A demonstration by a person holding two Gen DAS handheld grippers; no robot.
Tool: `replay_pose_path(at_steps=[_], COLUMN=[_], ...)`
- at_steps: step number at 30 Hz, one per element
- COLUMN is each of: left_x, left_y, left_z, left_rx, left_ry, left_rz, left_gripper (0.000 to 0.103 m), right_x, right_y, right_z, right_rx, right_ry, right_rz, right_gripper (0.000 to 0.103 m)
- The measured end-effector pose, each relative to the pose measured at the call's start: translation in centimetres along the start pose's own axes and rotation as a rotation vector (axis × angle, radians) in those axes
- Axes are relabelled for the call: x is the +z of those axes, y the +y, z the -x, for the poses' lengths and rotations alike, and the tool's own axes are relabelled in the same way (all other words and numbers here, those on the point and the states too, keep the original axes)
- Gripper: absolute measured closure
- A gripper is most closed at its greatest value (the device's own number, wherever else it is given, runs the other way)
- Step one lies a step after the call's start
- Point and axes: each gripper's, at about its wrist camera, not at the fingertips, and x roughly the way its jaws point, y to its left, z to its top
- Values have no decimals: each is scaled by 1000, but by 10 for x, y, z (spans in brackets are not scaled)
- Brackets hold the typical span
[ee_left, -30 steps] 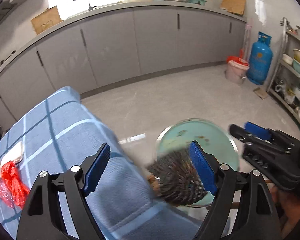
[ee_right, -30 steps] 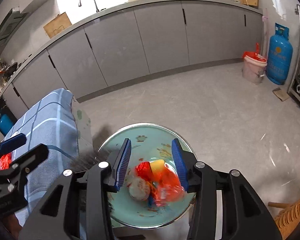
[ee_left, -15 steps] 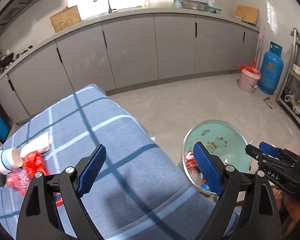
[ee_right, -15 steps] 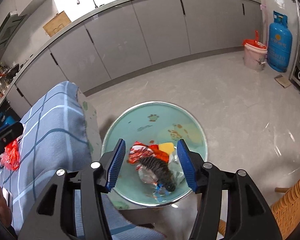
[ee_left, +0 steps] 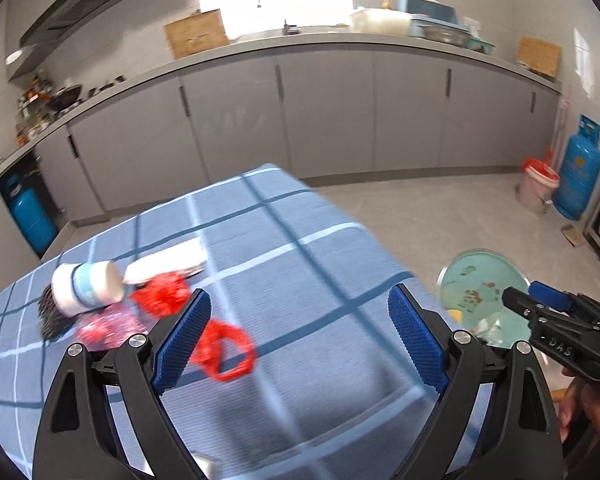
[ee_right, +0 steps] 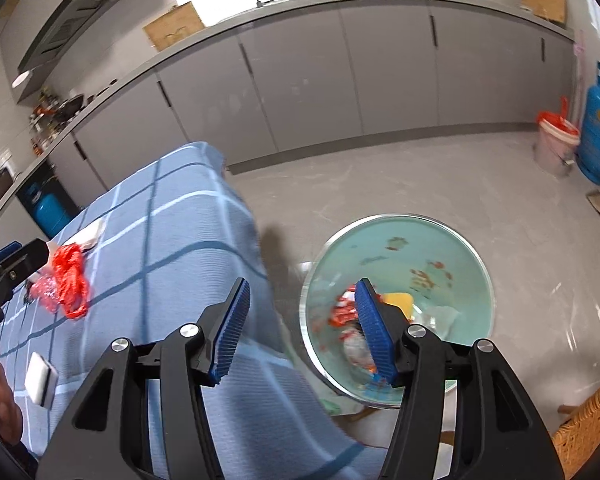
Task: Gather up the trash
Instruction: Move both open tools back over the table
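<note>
Left gripper [ee_left: 298, 338] over the cloth [ee_left: 284, 256], fingers wide apart and holding nothing, aimed toward the litter at the left, likely lining up the next pick. Right gripper [ee_right: 300, 328] at the table edge, fingers also apart and empty, one over the cloth and one over the basin [ee_right: 474, 258], probably waiting there as the drop point. Basin low beside the table, seemingly on a stool, so scraps can fall straight in; wrappers [ee_right: 342, 312] and a yellow piece [ee_right: 398, 302] already inside. Left to gather on the cloth: red wrappers [ee_left: 220, 346], a tipped cup [ee_left: 86, 288], a white napkin [ee_left: 168, 262], a dark scrubber [ee_left: 50, 318] behind the cup, all bunched together. Blue checked cloth, soft, likely to ruck under a scraping finger. Grey kitchen cabinets [ee_left: 328, 116] behind, pale tiled floor [ee_right: 380, 176], blue gas cylinder [ee_left: 578, 172] and a bucket [ee_left: 538, 186] at the far right
</note>
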Motion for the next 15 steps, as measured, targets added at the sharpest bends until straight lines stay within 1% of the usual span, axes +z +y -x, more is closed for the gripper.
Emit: replay_pose_path(at_steps=[2, 7, 12, 15], left_x=[-3, -18, -41, -57], left_y=[13, 60, 117, 150], left_z=[3, 15, 24, 21], left_rx=[20, 95, 210, 272], left_ry=[3, 5, 30, 73], left_rz=[18, 63, 122, 167], left_gripper=[14, 14, 14, 13], right_x=[-1, -4, -8, -7], right_y=[15, 46, 83, 108], right_z=[0, -2, -4, -7], right_rx=[15, 49, 97, 135], right_ry=[5, 21, 35, 44], right_rz=[21, 66, 118, 156], right_gripper=[47, 46, 44, 44])
